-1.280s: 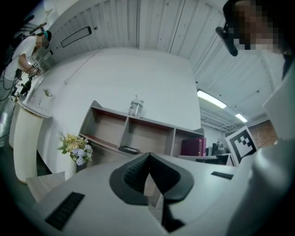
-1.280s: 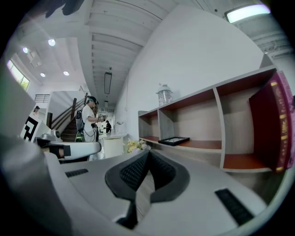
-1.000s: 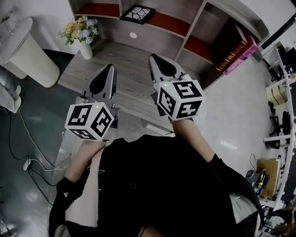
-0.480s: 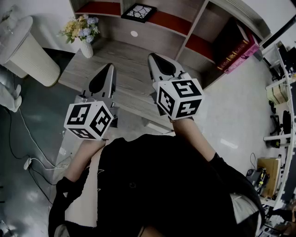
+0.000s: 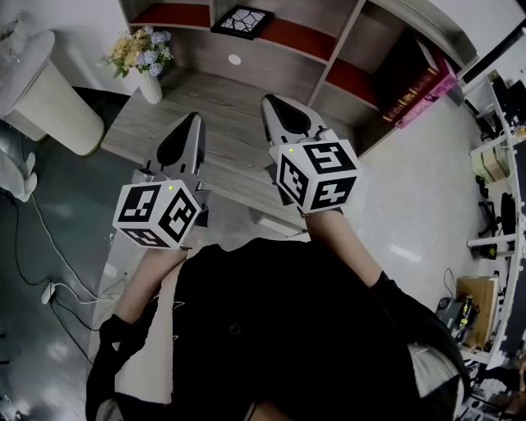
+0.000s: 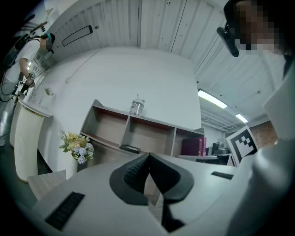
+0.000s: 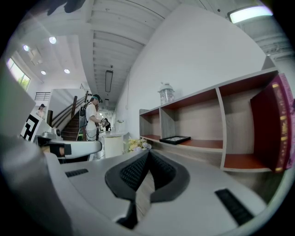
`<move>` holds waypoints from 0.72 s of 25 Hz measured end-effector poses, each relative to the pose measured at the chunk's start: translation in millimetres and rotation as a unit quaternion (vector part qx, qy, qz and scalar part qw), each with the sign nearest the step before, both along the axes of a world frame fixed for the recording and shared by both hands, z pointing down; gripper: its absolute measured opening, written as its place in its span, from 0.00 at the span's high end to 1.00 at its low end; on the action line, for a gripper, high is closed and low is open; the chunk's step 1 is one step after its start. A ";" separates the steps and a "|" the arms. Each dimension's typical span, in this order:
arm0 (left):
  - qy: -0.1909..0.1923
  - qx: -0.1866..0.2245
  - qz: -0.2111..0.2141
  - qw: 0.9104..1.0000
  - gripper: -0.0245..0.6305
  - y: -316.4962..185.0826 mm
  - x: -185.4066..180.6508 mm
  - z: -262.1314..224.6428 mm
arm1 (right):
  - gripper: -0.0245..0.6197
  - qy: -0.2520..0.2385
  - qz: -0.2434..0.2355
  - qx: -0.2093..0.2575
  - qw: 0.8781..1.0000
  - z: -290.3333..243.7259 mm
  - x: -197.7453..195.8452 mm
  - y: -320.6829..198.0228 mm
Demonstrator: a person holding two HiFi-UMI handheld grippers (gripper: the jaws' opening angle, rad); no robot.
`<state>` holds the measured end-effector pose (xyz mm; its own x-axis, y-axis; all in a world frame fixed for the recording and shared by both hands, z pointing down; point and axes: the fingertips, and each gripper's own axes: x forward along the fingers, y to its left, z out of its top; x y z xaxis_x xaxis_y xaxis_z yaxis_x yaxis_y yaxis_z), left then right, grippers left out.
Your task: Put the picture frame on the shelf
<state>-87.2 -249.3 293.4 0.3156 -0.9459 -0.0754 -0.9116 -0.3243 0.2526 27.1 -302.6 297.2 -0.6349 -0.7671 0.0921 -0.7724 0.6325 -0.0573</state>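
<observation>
Nearest me, my left gripper point(image 5: 195, 122) and right gripper point(image 5: 270, 102) hover side by side above the worktop point(image 5: 222, 111). Both point level toward the shelf point(image 5: 342, 51), each with its jaws pressed together and nothing between them. Past their tips, a vase of flowers point(image 5: 141, 56) stands at the worktop's far left corner. Further back, the picture frame point(image 5: 242, 21) lies flat on the red board of the shelf's middle compartment, well apart from both grippers. I judge the placing done, with only drawing my hands back left to do.
</observation>
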 end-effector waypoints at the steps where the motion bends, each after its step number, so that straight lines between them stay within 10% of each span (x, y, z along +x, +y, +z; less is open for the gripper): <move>1: 0.000 0.000 0.000 1.000 0.95 0.2 0.5 0.2 | 0.96 0.000 0.000 0.000 1.000 0.1 0.6 0.4; 18: -0.004 0.003 -0.003 1.000 0.95 9.7 6.0 -2.7 | 0.96 0.000 0.000 0.002 1.000 -1.3 7.0 9.1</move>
<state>-81.2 -239.6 290.7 0.3107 -0.9473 -0.0778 -0.9157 -0.3203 0.2427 34.0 -293.6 296.0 -0.6348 -0.7675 0.0890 -0.7725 0.6326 -0.0551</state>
